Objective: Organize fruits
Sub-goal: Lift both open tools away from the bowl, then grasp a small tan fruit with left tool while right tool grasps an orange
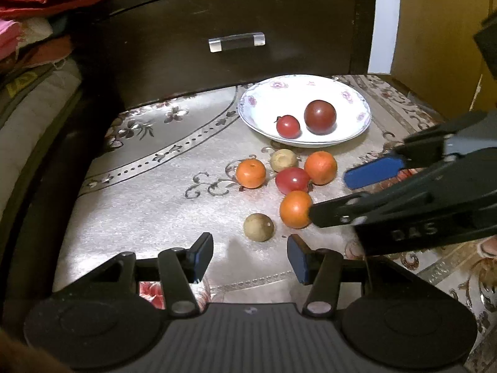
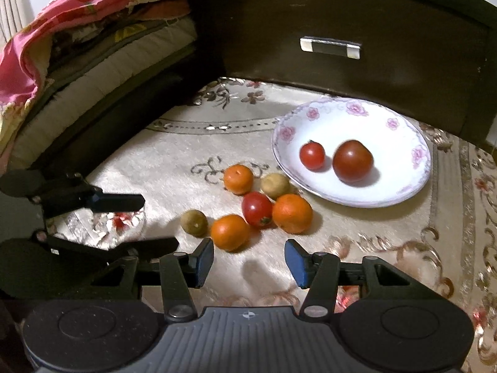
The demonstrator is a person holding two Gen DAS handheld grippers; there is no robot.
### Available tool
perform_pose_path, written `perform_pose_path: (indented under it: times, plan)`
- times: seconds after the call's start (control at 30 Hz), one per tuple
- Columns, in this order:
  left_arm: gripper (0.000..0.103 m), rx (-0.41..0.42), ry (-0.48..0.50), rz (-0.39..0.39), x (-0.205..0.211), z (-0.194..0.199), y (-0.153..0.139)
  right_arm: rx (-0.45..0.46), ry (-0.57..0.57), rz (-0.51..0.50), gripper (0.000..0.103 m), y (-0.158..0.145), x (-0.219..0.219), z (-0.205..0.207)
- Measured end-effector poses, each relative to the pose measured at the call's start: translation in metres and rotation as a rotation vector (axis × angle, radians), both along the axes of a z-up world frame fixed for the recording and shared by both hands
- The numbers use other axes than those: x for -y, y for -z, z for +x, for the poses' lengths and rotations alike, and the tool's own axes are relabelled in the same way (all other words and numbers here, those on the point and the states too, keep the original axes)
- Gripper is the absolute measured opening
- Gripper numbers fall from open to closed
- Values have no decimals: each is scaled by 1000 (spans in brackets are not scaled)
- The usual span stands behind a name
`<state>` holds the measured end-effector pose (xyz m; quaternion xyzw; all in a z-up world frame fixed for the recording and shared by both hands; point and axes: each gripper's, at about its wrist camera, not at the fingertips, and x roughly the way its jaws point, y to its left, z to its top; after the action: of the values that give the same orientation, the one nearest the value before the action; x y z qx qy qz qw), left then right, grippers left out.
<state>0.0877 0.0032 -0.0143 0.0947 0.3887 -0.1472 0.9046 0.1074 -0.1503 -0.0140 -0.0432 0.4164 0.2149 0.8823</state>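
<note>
Closest to the lens in the left wrist view is the left tool [image 1: 250, 256], blue pads spread wide apart with nothing between them, hovering just short of a dull brownish-green round fruit [image 1: 258, 227]. The right tool [image 2: 249, 259] is released too, gaping and empty, with the nearest orange mandarin [image 2: 230, 232] just past its left pad.

Everything sits on a cream embroidered floral cloth [image 1: 149, 192], can't tell whether that's a table or something else underneath. The loose bunch: three mandarins, a shiny red tomato [image 2: 257, 209] lying with its stem end turned toward the right camera, and two of the brownish fruits, the second one [image 2: 275, 186] tucked up against the plate rim. The tomato touches two mandarins.

The white floral-rimmed shallow plate [image 2: 400, 143] holds a small red tomato [image 2: 312, 155] and a bigger dark red tomato [image 2: 353, 161], near each other but apart.

In the left view the right tool's near finger covers the edge of the closest mandarin, can't tell if it's actually touching. A dark wooden drawer front with a clear handle [image 1: 237, 42] stands right behind the plate, folded bedding [image 2: 62, 46] stacked on the left.
</note>
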Motion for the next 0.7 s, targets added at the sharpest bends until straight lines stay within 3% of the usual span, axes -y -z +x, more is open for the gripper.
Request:
perform_pose_path:
  times: [0.43,0.6,0.7]
  plan:
    - [58,-22,-5,11,-7,1,8,-38,-20,5,48,21,-21,22]
    - [58,-23,6,20,-3,5,11,-67,-14,1,30,28,-23,28]
    - [58,-21,6,20,-1,8,12,-62,-9,1,29,27,-19,27]
